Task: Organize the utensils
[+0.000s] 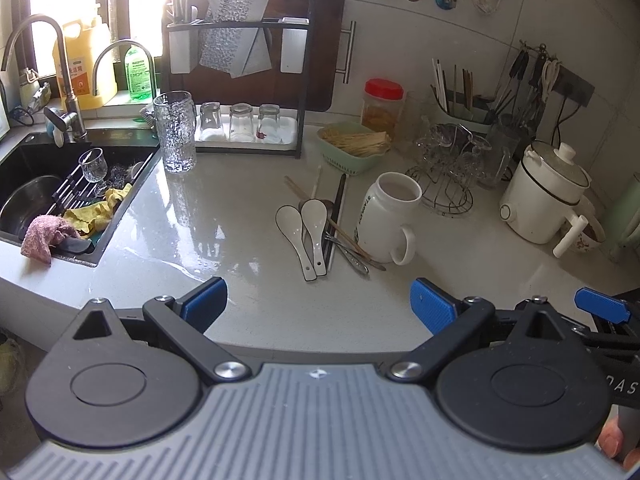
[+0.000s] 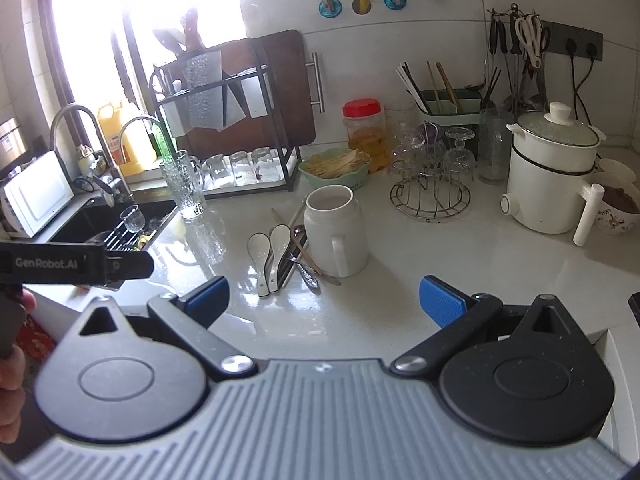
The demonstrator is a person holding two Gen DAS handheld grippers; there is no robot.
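Left gripper [image 1: 319, 300]: you hold it low at the bottom of the frame, jaws spread wide, nothing between the blue pads; it hangs over the bare counter [image 1: 224, 216], short of the pile.
Right gripper [image 2: 324, 300]: likewise spread and empty, bottom centre of its own frame; one of its blue fingers also shows at the right edge of the left view.
Utensils: two white ceramic spoons [image 1: 308, 232] lie side by side, bowls up-frame, handles toward you. Dark chopsticks [image 1: 335, 216], wooden chopsticks [image 1: 320, 210] and a metal spoon [image 1: 352, 254] cross under and beside them, just left of the white mug [image 1: 386, 220].
Mug: upright, mouth open, handle toward you; touching or nearly touching the pile. Probably the collecting vessel, hence its spot next to the pile.
Alternative holder: green utensil caddy [image 2: 448, 104] at the upper right, against the wall, already holding chopsticks.
Stage: judged as start; nothing gripped yet.
Next move: judged, close on a spoon handle first, since the handles point at you and lie on top.
Risk: glazed spoons on a wet-looking counter may slide; crossed chopsticks may drag along.
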